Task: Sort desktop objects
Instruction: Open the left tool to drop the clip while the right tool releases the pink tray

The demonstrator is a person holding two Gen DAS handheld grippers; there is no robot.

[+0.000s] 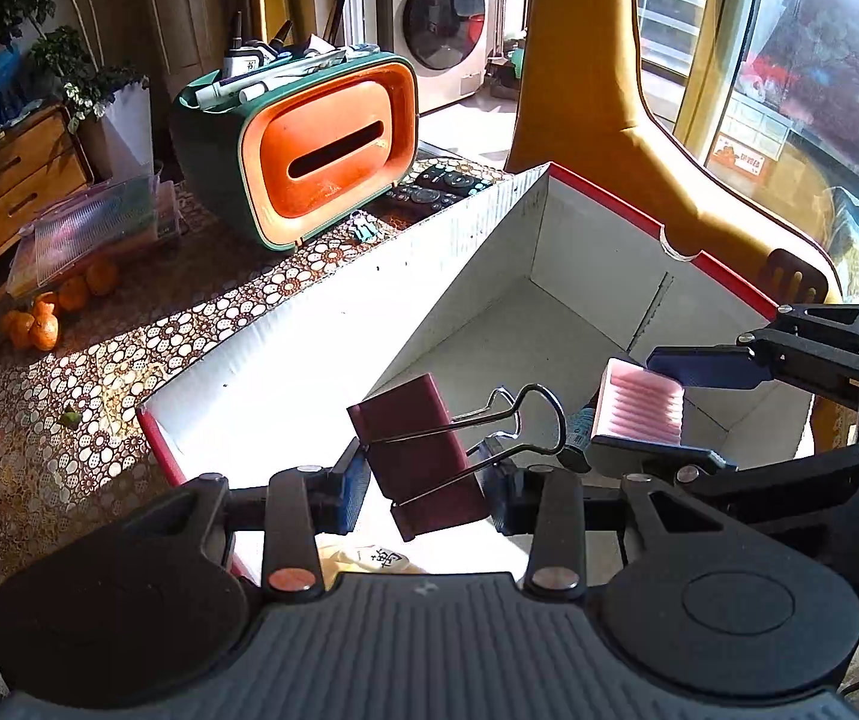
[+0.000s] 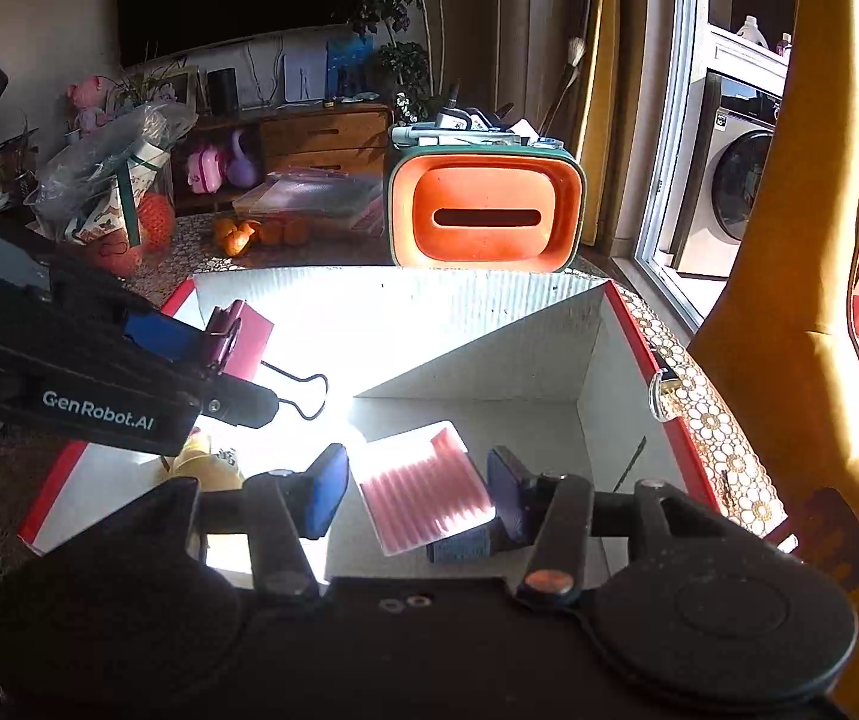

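Left tongs [image 1: 426, 489] clamped on a maroon binder clip [image 1: 414, 450], low centre of the left view, above the open white box [image 1: 285, 354]. Right tongs [image 2: 417, 495] gripping a pink ribbed case [image 2: 423, 489], bottom centre of the right view, over the same box.

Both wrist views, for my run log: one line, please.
left gripper: holds maroon binder clip | right gripper: holds pink ridged card | both over white cardboard box
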